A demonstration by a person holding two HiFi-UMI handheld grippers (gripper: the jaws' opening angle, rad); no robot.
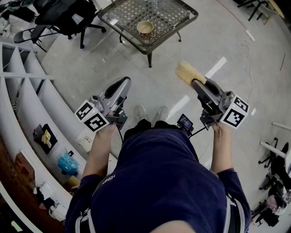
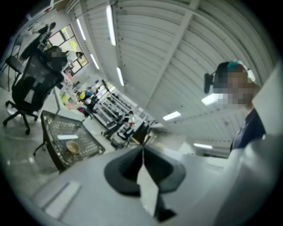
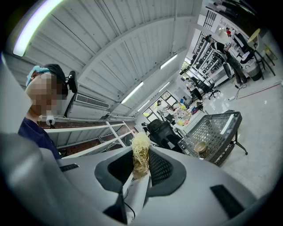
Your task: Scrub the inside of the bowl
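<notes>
A small tan bowl [image 1: 145,28] stands on a square wire-mesh table [image 1: 175,11] out on the floor ahead of me, well beyond both grippers. My left gripper [image 1: 122,84] is raised at waist height, shut and empty; in its own view the jaws [image 2: 142,154] meet, with the bowl [image 2: 72,147] far off to the left. The right gripper [image 1: 196,84] is shut on a yellow fibrous scrubber [image 1: 189,73] that sticks out past its tips. In the right gripper view the scrubber [image 3: 140,154] stands between the pads, and the bowl [image 3: 201,147] sits on the table [image 3: 223,126] at the right.
A black office chair [image 1: 68,16] stands left of the table. Curved white shelving [image 1: 27,113] with small items runs along my left side. Grey concrete floor lies between my feet [image 1: 151,112] and the table. Chairs and racks stand at the right edge [image 1: 273,164].
</notes>
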